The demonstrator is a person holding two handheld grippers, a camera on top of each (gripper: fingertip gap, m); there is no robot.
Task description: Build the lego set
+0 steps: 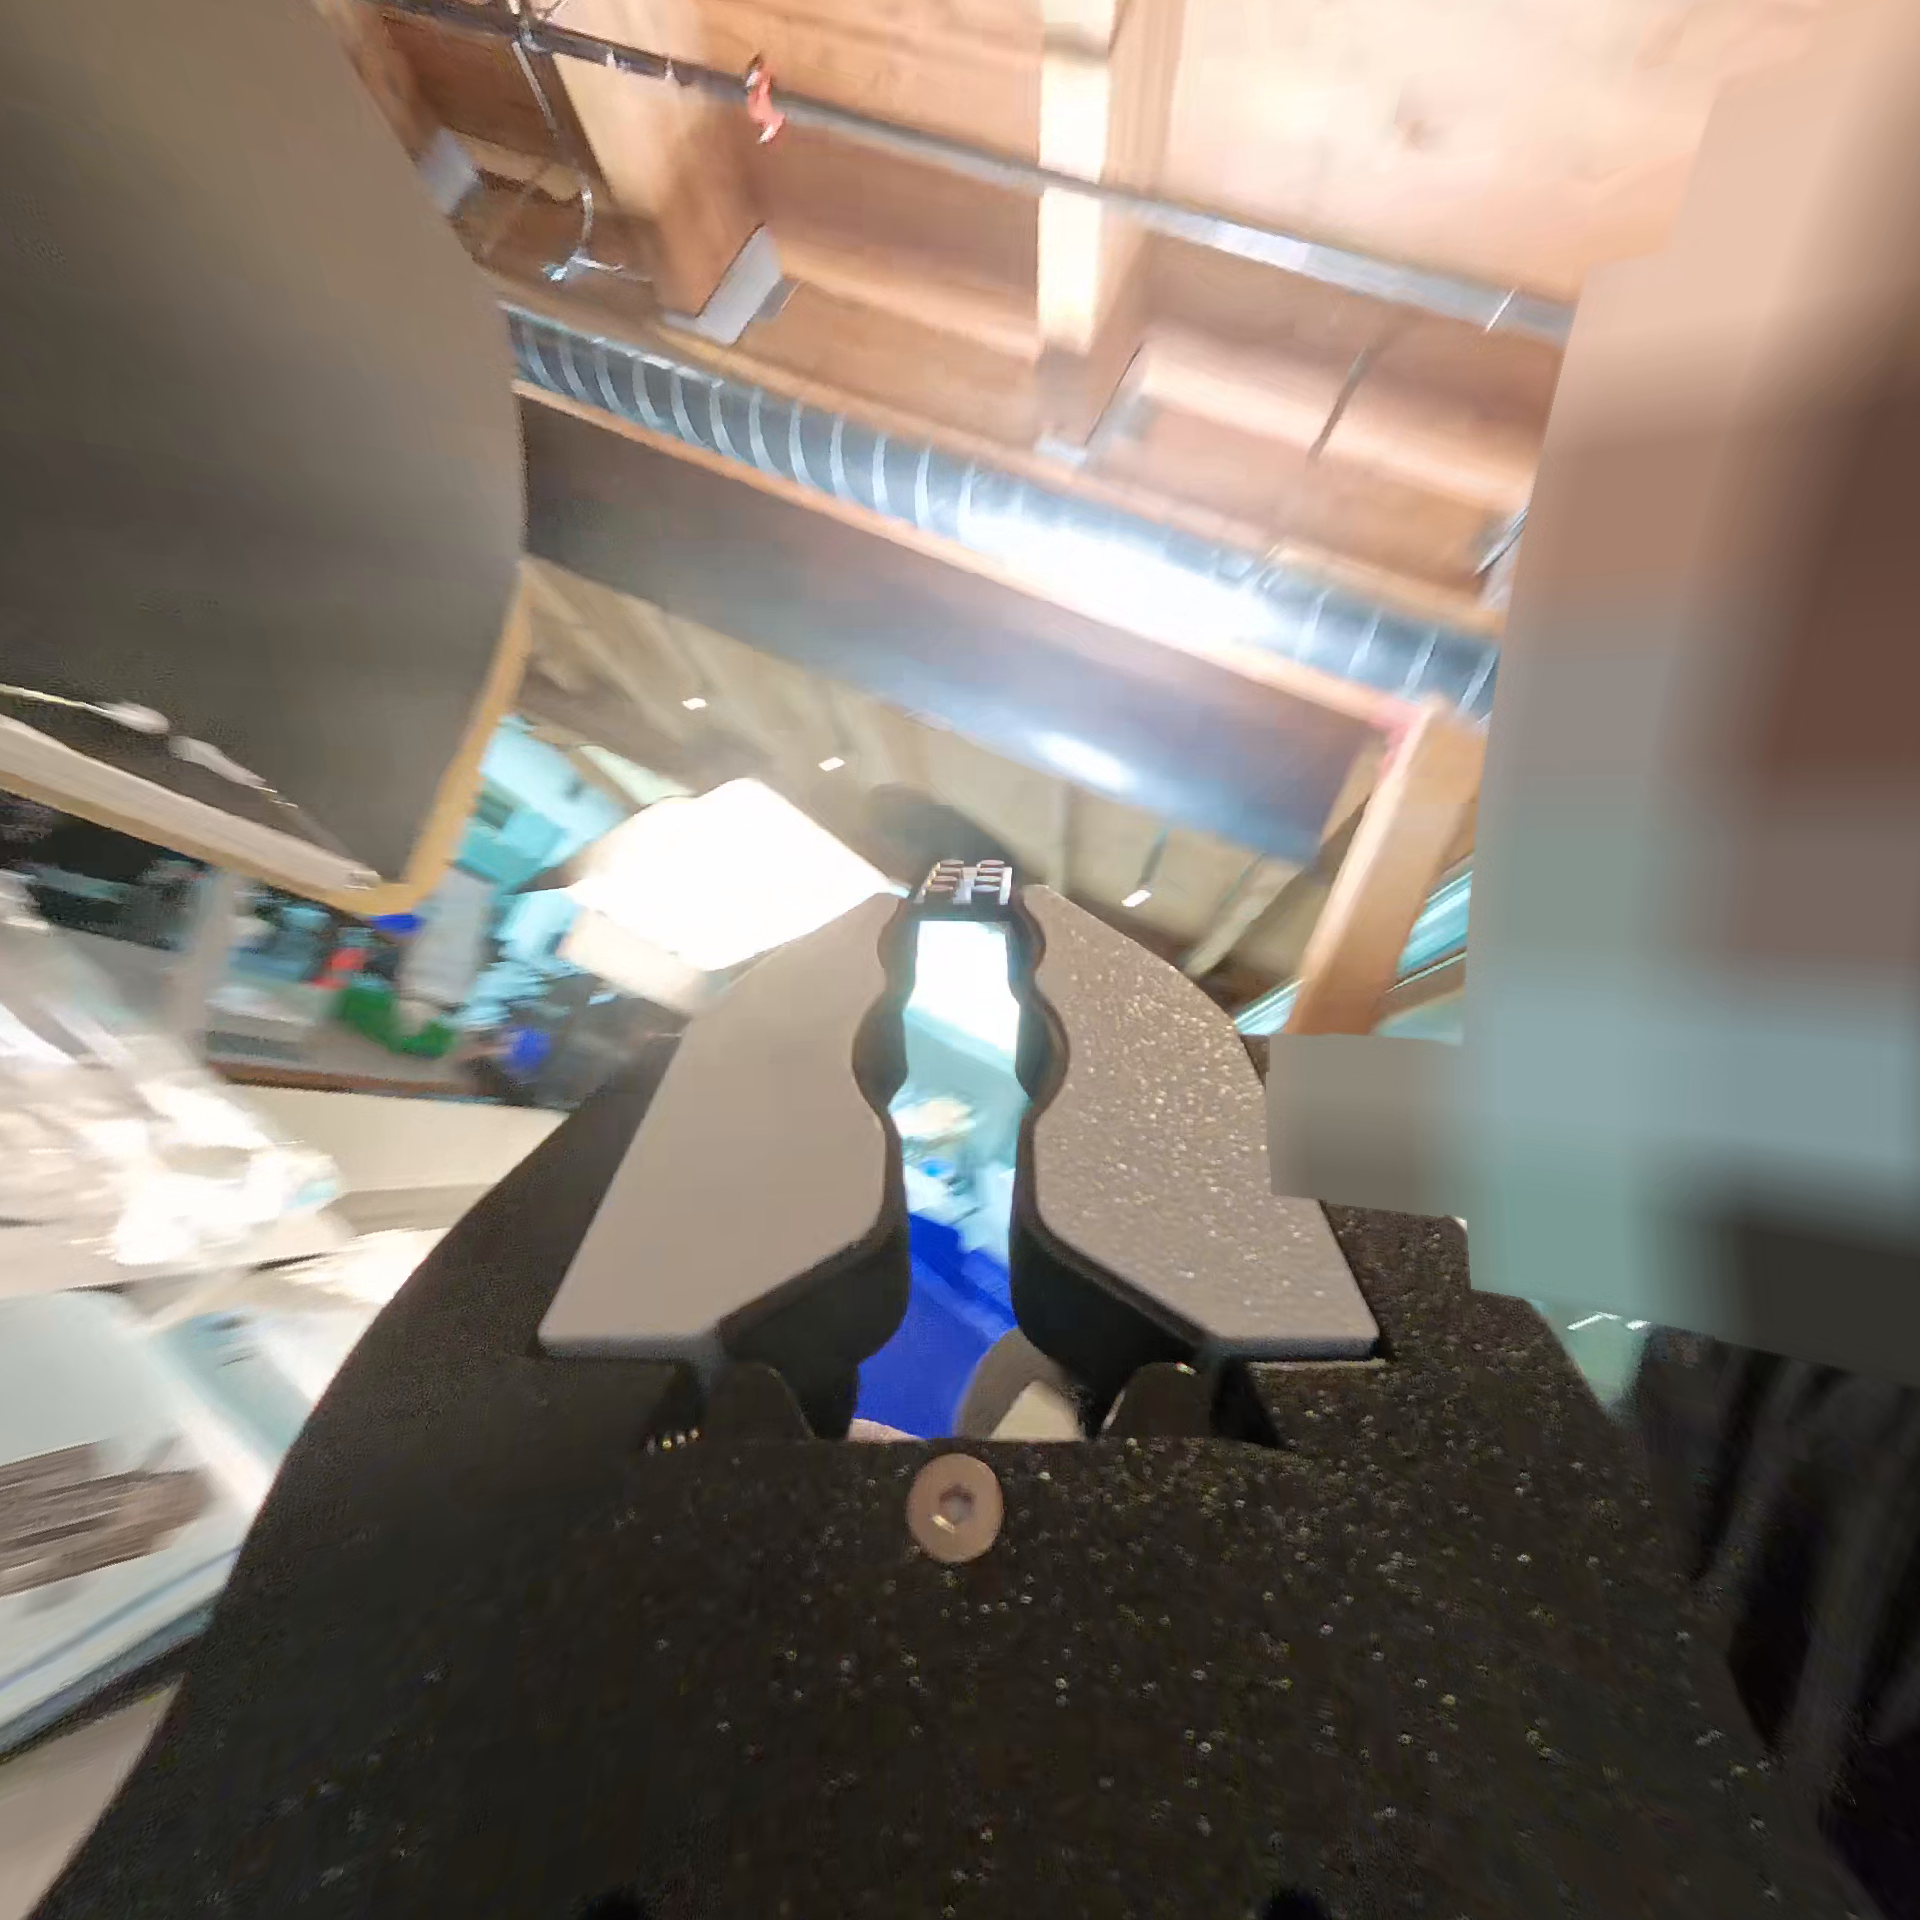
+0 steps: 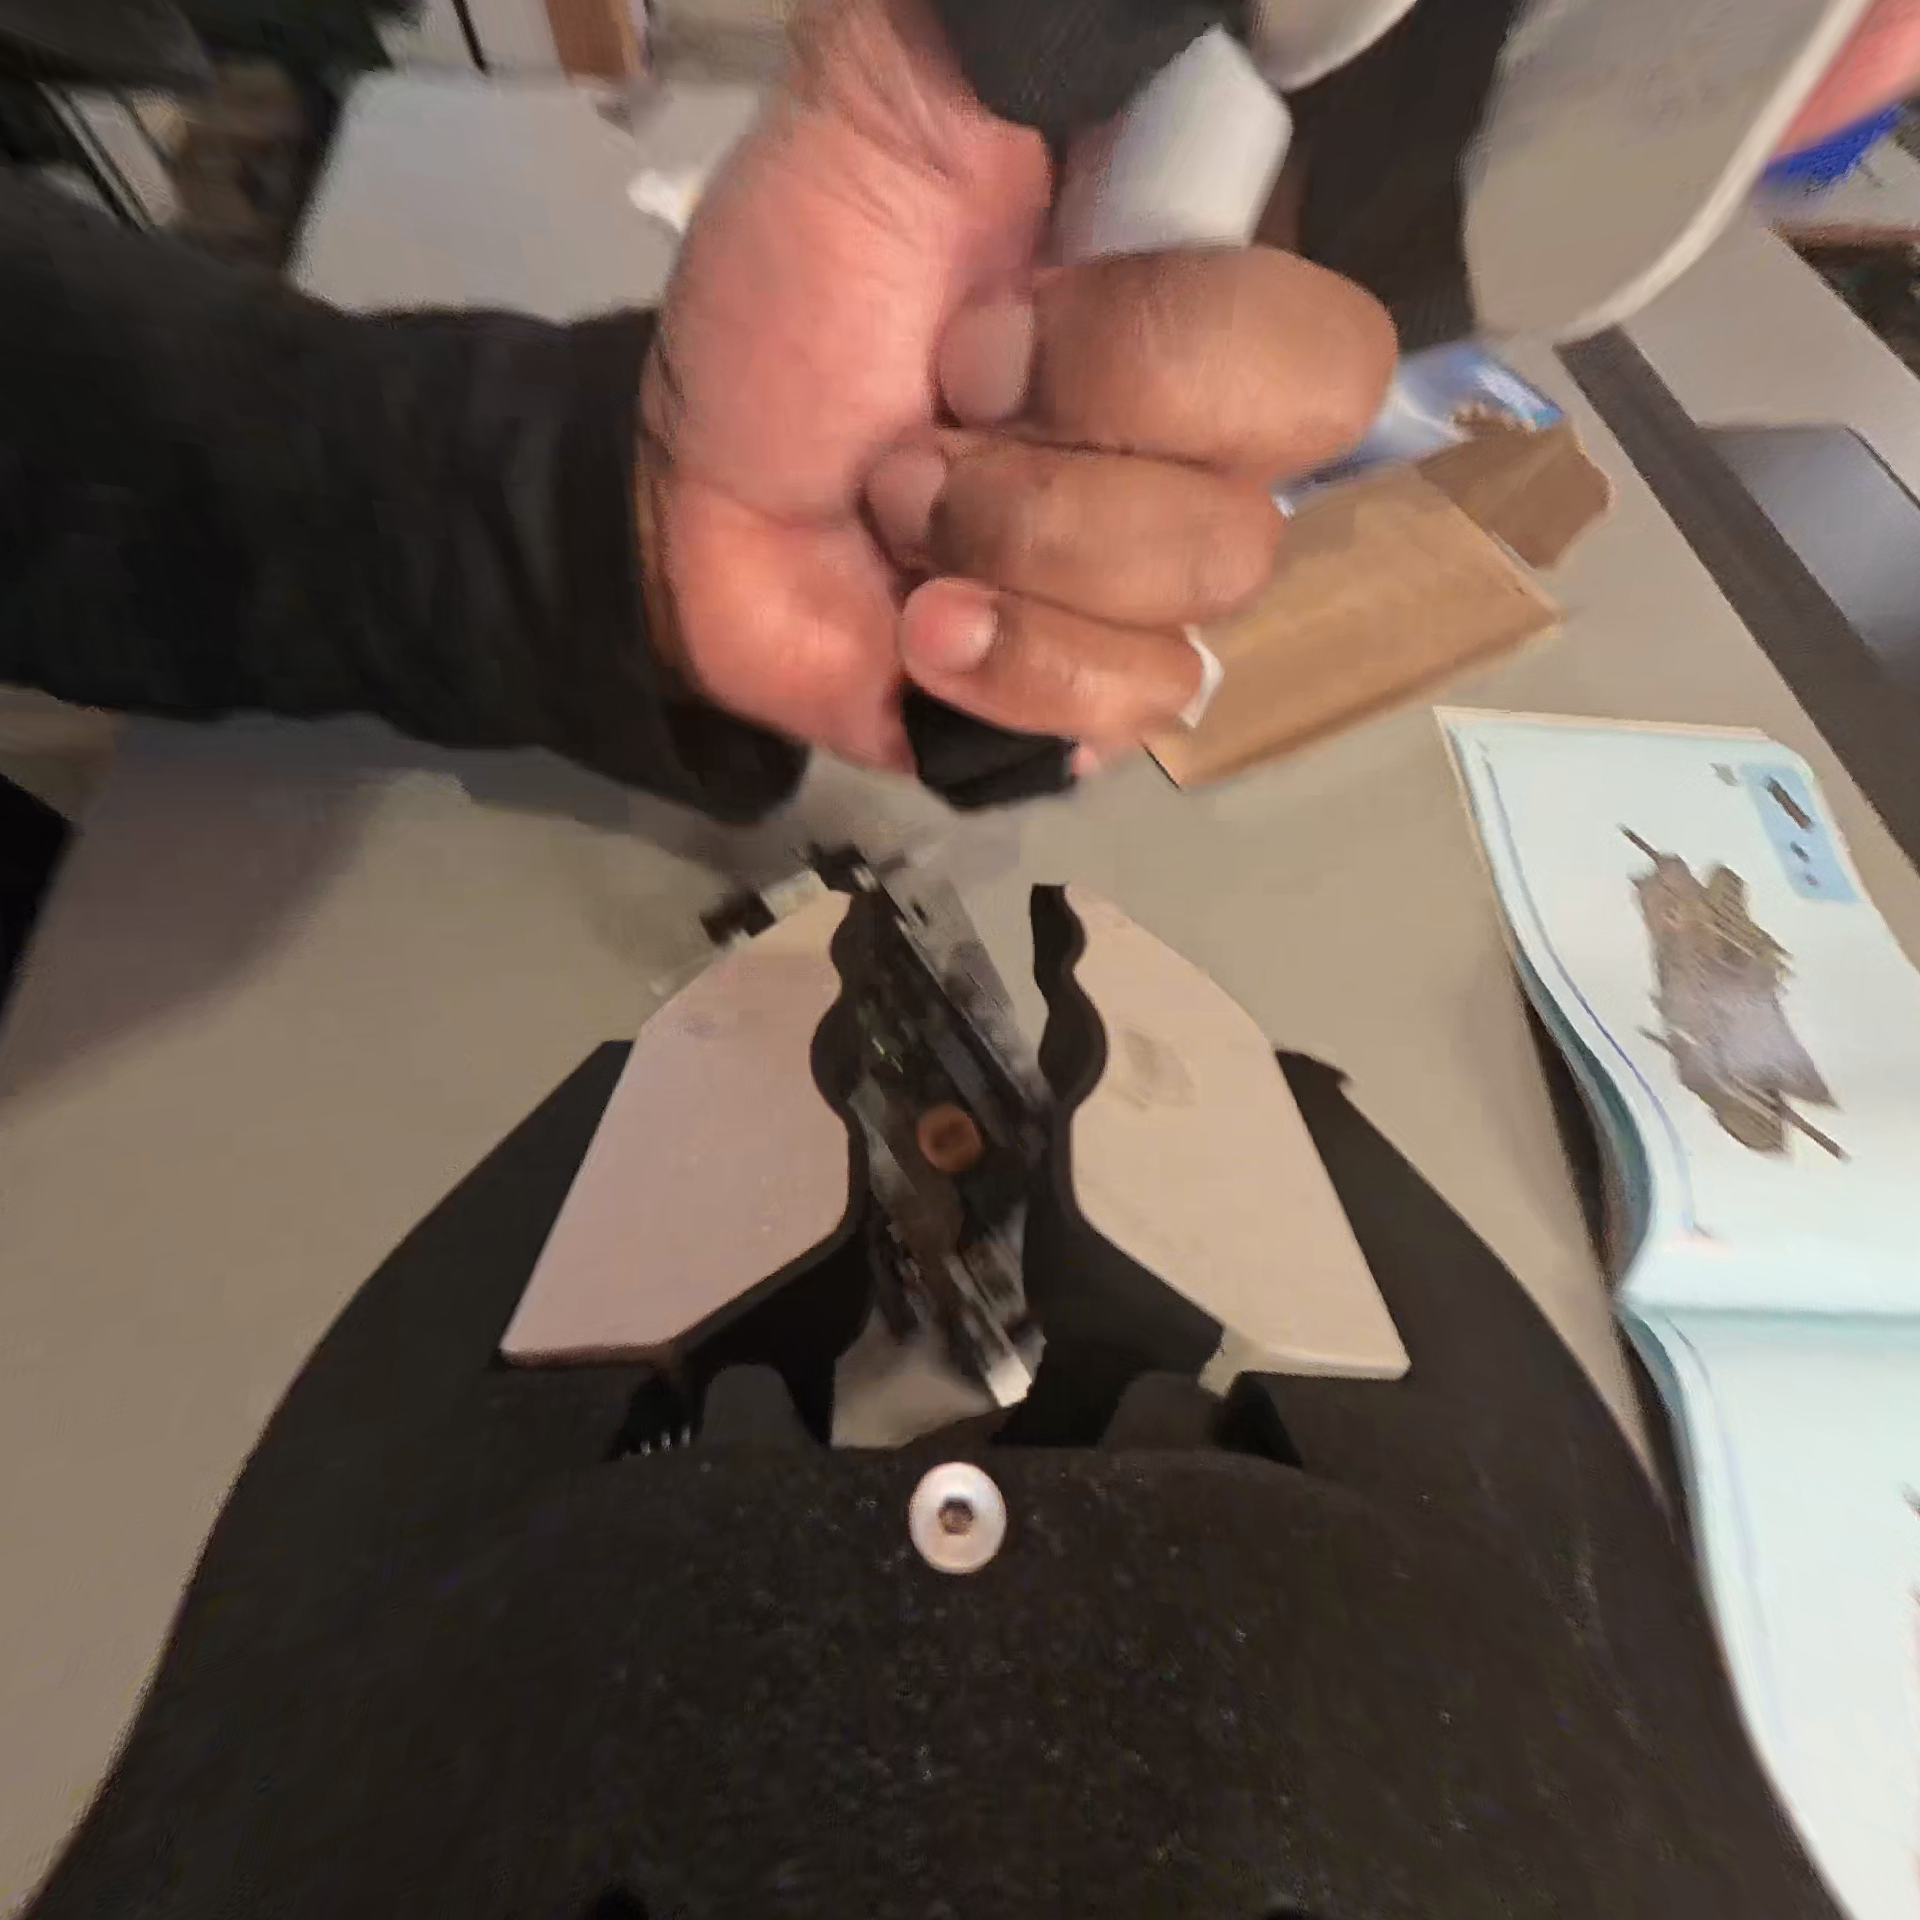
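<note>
The left hand-held gripper (image 1: 964,902) is clamping a small dark studded plate (image 1: 966,883) at its tips, aloft. The right hand-held gripper (image 2: 940,914) is standing apart around a long, light, seemingly fragile brick assembly (image 2: 935,1049) over the desk (image 2: 312,935); contact is unclear.

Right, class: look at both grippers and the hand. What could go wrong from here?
1. The left gripper pinches the small dark brick only at its very tips, so it may slip out.
2. The long dark model lies slanted between the right gripper's fingers, with a gap at the right tip, so it could twist or drop.
3. The hand is close and could bump it.
</note>
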